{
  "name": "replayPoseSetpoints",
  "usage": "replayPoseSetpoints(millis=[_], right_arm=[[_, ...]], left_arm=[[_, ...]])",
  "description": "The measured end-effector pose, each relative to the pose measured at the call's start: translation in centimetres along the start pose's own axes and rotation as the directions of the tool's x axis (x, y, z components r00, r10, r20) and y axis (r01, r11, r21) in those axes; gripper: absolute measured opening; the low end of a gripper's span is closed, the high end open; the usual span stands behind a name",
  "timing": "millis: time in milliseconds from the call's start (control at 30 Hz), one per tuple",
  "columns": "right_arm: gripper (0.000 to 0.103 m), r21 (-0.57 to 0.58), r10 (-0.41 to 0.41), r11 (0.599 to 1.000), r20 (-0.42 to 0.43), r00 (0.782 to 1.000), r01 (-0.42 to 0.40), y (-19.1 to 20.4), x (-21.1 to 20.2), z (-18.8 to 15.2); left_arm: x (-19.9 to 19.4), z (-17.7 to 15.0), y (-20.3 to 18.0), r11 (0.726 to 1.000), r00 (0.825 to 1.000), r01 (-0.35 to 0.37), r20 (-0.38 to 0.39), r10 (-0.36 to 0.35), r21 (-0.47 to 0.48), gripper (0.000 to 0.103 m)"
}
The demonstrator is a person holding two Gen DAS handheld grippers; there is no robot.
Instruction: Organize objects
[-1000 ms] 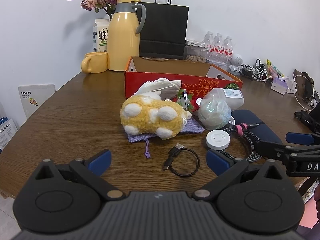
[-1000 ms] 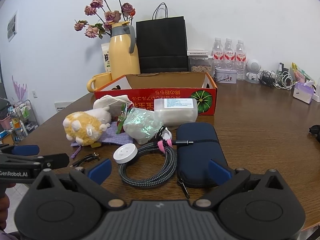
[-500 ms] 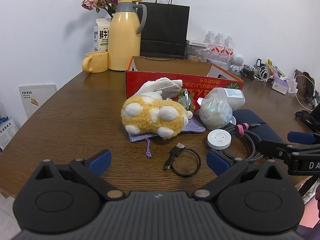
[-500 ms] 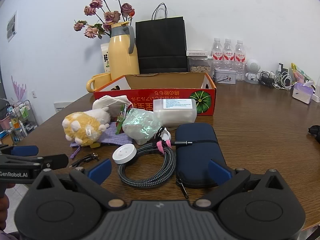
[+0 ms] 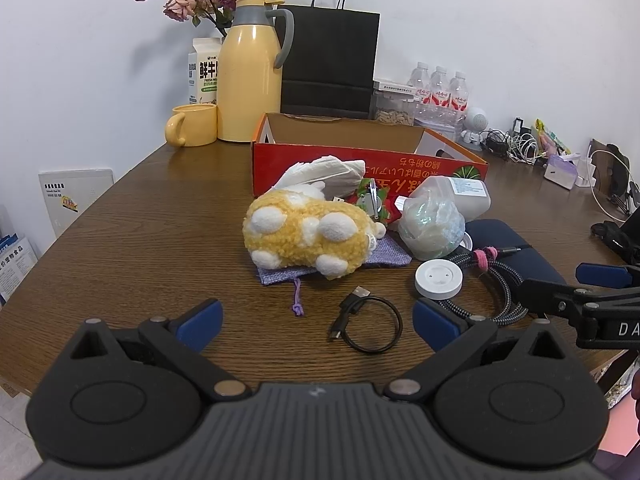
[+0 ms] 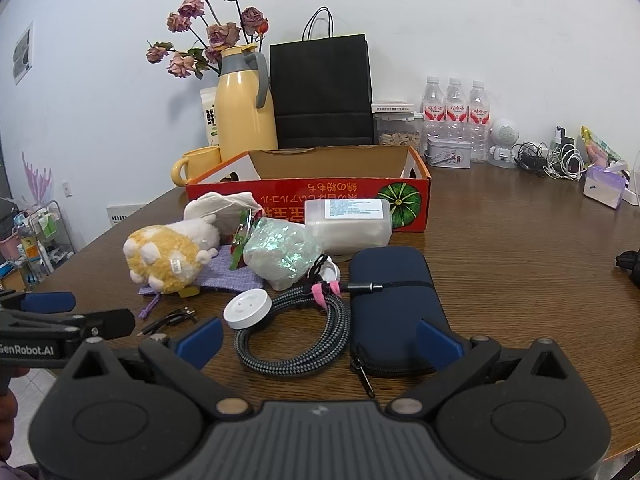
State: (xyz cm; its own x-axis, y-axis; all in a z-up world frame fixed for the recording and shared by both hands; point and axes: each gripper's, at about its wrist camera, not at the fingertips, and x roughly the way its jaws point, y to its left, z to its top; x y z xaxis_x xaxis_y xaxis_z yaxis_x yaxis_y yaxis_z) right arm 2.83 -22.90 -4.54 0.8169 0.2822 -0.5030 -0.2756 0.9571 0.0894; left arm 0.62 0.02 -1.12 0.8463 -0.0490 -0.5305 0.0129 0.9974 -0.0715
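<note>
A yellow plush toy (image 5: 308, 236) lies on a purple pouch (image 5: 384, 254) in front of the open red cardboard box (image 5: 360, 164). Beside it are a crinkly plastic bundle (image 5: 434, 226), a white round disc (image 5: 439, 279), a coiled braided cable (image 6: 296, 340), a navy zip case (image 6: 392, 304), a clear plastic container (image 6: 348, 220) and a small black USB cable loop (image 5: 370, 320). My left gripper (image 5: 316, 322) hovers open just before the USB loop. My right gripper (image 6: 318, 340) is open over the braided cable and the case's near end. Neither holds anything.
Behind the box stand a yellow thermos (image 5: 250, 76), yellow mug (image 5: 192, 124), milk carton (image 5: 204, 72), black paper bag (image 5: 330, 60) and water bottles (image 6: 456, 108). Chargers and cords (image 6: 548, 158) clutter the back right. The table's near edge (image 5: 16, 380) runs below my left gripper.
Both views have shifted only slightly; the objects sit a touch farther right in the left view. Nothing on the table has moved and both grippers stay open.
</note>
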Motion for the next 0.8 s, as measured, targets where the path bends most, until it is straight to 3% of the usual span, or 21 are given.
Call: replayPoseSetpoints(millis=[800], right_arm=[[0.103,-0.001,0.000,1.000,-0.002,1.000,0.000,-0.04,0.06,-0.11]], left_arm=[[0.06,-0.14,-0.03,1.000,1.000,0.001,-0.005,-0.001,0.000,0.103]])
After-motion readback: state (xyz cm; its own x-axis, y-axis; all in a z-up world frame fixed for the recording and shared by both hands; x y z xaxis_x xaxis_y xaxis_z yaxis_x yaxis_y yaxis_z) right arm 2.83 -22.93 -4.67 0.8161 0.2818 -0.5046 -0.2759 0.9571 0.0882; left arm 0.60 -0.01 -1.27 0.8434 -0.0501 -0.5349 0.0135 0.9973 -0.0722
